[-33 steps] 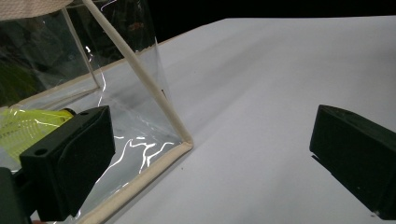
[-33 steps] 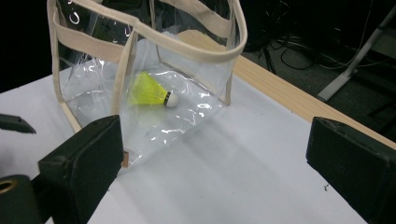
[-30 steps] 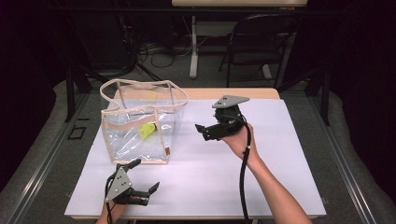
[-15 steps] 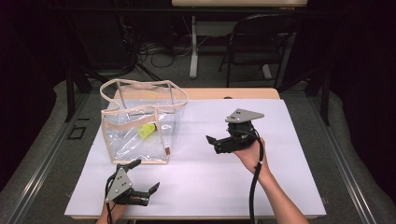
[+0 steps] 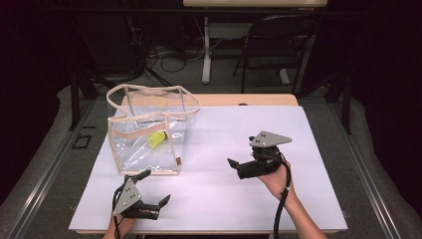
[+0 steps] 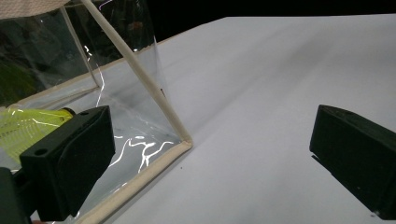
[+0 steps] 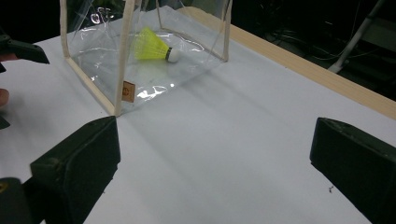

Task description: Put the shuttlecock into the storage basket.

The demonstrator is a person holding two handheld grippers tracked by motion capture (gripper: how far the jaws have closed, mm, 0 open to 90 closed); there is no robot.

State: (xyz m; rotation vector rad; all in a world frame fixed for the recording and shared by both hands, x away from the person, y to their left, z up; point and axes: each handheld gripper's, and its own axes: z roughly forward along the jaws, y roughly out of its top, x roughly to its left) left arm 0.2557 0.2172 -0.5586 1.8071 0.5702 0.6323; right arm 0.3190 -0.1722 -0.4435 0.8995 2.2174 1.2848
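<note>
- One yellow shuttlecock (image 5: 156, 139) lies on its side inside a clear, beige-trimmed bag (image 5: 175, 130), which stands upright on the far left of the white table (image 5: 219, 199).
- Open tabletop spreads right of the bag toward the wooden far edge (image 7: 299, 65).
- Left gripper (image 5: 155, 188), jaws spread, sits just near of the bag's near edge.
- Right gripper (image 5: 234, 165), jaws spread and empty, hangs over mid-table, well apart from the bag.

We see the bag (image 5: 149, 132) standing on the surface (image 5: 214, 199) at its left rear, a shuttlecock (image 5: 157, 140) lying inside it. The left tongs (image 5: 152, 191) sit just in front of the bag; the right tongs (image 5: 238, 166) sit well apart to the right.
</note>
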